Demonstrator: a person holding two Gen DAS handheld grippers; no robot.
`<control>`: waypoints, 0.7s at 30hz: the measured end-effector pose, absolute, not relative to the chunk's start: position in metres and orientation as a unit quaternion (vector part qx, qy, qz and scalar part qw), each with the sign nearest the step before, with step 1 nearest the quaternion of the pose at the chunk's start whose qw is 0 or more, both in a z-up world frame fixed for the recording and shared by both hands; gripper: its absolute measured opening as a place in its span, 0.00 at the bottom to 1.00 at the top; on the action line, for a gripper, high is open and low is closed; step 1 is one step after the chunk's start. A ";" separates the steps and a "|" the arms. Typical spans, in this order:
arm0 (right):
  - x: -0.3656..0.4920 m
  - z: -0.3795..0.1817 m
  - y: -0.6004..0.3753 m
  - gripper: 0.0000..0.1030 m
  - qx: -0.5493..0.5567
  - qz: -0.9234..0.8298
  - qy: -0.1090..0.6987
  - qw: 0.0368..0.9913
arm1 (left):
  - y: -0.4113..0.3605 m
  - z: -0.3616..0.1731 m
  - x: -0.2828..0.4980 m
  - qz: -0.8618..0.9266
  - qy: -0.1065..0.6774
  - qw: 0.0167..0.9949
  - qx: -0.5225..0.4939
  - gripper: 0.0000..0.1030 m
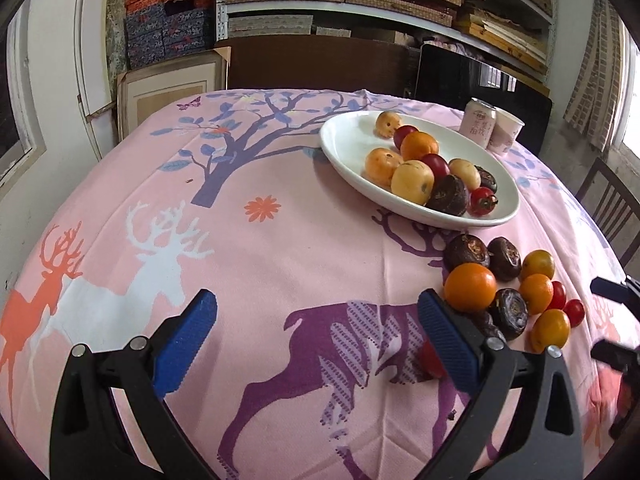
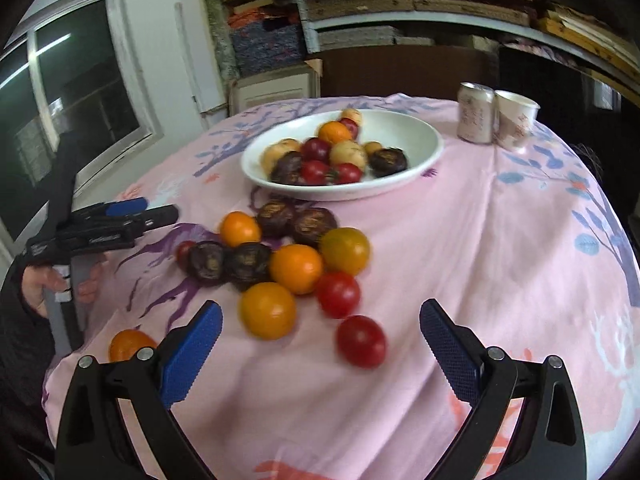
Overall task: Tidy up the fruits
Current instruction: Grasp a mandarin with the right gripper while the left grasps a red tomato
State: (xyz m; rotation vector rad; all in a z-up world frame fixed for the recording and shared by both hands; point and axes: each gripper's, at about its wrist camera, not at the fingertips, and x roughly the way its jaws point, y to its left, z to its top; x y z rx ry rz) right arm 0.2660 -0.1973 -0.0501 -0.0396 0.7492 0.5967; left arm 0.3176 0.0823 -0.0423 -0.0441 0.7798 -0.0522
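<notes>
A white oval plate [image 1: 348, 136] [image 2: 424, 136] holds several fruits: oranges, yellow fruits, red tomatoes and dark water chestnuts. A loose pile lies on the pink cloth in front of it: oranges [image 1: 470, 286] [image 2: 296, 268], dark chestnuts [image 1: 466, 250] [image 2: 248, 262] and red tomatoes [image 2: 361, 341] [image 1: 574, 312]. My left gripper [image 1: 318, 332] is open and empty, left of the pile; its right finger hides a red fruit [image 1: 430, 358]. My right gripper [image 2: 320, 334] is open and empty, just in front of the nearest tomato. The left gripper also shows in the right wrist view [image 2: 132, 216].
A pink can [image 1: 476, 122] [image 2: 474, 118] and a paper cup [image 1: 506, 128] [image 2: 516, 124] stand behind the plate. A lone orange [image 2: 128, 344] lies near the table's front left edge. A dark chair [image 1: 608, 204] stands at the right. Shelves stand behind the table.
</notes>
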 end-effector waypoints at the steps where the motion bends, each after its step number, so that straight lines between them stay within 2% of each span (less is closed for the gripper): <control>1: 0.258 -0.048 -0.184 0.97 -0.026 0.315 0.362 0.877 | 0.085 -0.043 0.318 -0.025 0.382 0.923 -0.028 0.96; 7: 0.226 -0.057 -0.113 0.97 -0.100 0.347 0.397 0.844 | 0.092 -0.041 0.318 -0.025 0.385 0.921 -0.047 0.96; 12: 0.226 -0.062 -0.098 0.96 -0.106 0.331 0.415 0.841 | 0.090 -0.043 0.315 -0.049 0.398 0.914 -0.056 0.96; 13: 0.229 -0.065 -0.099 0.83 -0.102 0.317 0.424 0.842 | 0.088 -0.044 0.314 -0.047 0.399 0.914 -0.053 0.96; 14: 0.230 -0.066 -0.102 0.74 -0.085 0.322 0.434 0.837 | 0.086 -0.046 0.312 -0.045 0.400 0.914 -0.046 0.96; 15: 0.229 -0.065 -0.104 0.54 -0.057 0.338 0.439 0.830 | 0.082 -0.047 0.311 -0.044 0.402 0.914 -0.034 0.96; 16: 0.227 -0.064 -0.106 0.44 -0.047 0.337 0.440 0.831 | 0.078 -0.048 0.309 -0.044 0.404 0.913 -0.020 0.96; 21: 0.207 -0.055 -0.118 0.44 -0.045 0.318 0.419 0.849 | 0.065 -0.052 0.300 -0.068 0.412 0.908 0.013 0.96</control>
